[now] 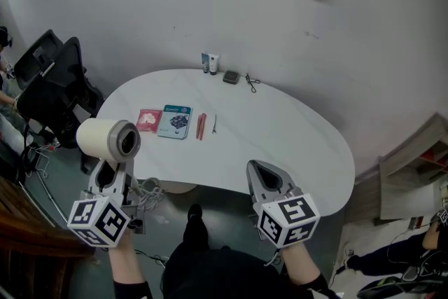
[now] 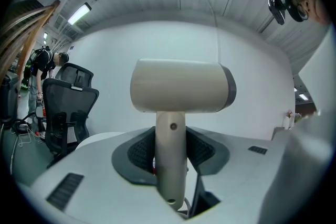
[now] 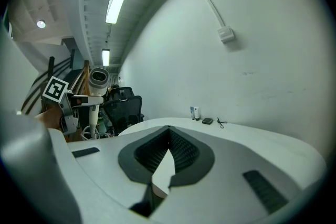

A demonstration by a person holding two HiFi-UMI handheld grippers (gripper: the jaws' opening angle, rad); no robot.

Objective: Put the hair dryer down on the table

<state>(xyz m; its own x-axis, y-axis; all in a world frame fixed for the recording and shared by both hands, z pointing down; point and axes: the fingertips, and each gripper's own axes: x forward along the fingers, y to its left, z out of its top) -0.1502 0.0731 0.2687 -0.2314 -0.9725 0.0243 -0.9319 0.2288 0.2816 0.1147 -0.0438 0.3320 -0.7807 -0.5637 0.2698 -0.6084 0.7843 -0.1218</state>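
Hair dryer (image 1: 108, 140) up in the air just off the table (image 1: 294, 143) at its near-left edge, barrel level, handle clamped in left gripper (image 1: 110, 177) — not over the tabletop yet. Right gripper (image 1: 262, 174) closed on nothing, at the table's near edge. On the table toward its left end: booklet (image 1: 175, 121), pink packet (image 1: 149, 120), red pens (image 1: 201, 126); small bottles (image 1: 210, 64) at its far edge. Judged barely started — move over the table, lower, release all left

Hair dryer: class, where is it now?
The hair dryer is at the head view's left, held upright in the left gripper by the table's near-left edge.
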